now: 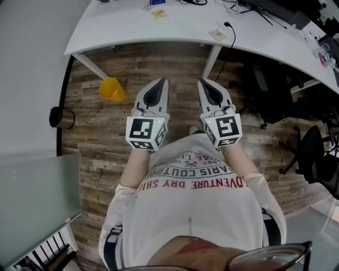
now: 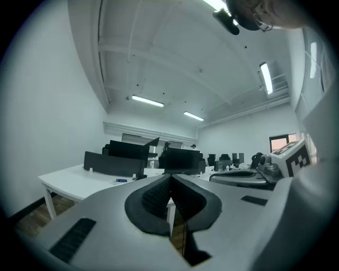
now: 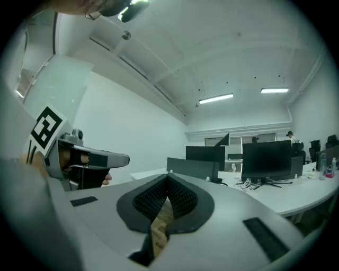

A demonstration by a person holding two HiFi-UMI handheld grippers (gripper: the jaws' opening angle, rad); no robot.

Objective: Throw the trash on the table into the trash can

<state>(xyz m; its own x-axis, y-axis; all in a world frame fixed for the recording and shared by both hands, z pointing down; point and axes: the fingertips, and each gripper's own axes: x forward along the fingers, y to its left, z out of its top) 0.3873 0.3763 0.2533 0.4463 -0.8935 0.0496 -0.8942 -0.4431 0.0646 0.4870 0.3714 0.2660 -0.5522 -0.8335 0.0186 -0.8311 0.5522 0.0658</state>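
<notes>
The person stands on the wood floor (image 1: 100, 143) facing a white curved table (image 1: 122, 26), with both grippers held level and side by side at chest height. The left gripper (image 1: 163, 81) and the right gripper (image 1: 202, 82) point at the tabletop's near edge, and their tips stop just short of it. In its own view the left gripper (image 2: 170, 182) has its jaws pressed together with nothing between them. The right gripper (image 3: 167, 180) is likewise closed and empty. A narrow gap separates the two grippers.

The trash lies on the tabletop. A small pale wrapper (image 1: 217, 35) sits right at the near edge, above the white table leg (image 1: 211, 61). A yellowish scrap (image 1: 159, 14) lies farther in, toward the far edge. Black cables (image 1: 231, 29) run close to the wrapper.

The yellow trash can (image 1: 111, 89) stands on the floor just outside the near edge, close to the slanted leg (image 1: 89, 65) by the left end of the table. It is ahead of the left gripper and to its left.

The floor between the person and the trash can is open. A dark cylinder (image 1: 62, 117) stands by the left wall, and a glass panel (image 1: 37, 190) closes the near left. Black office chairs (image 1: 312, 151) crowd the right side.
</notes>
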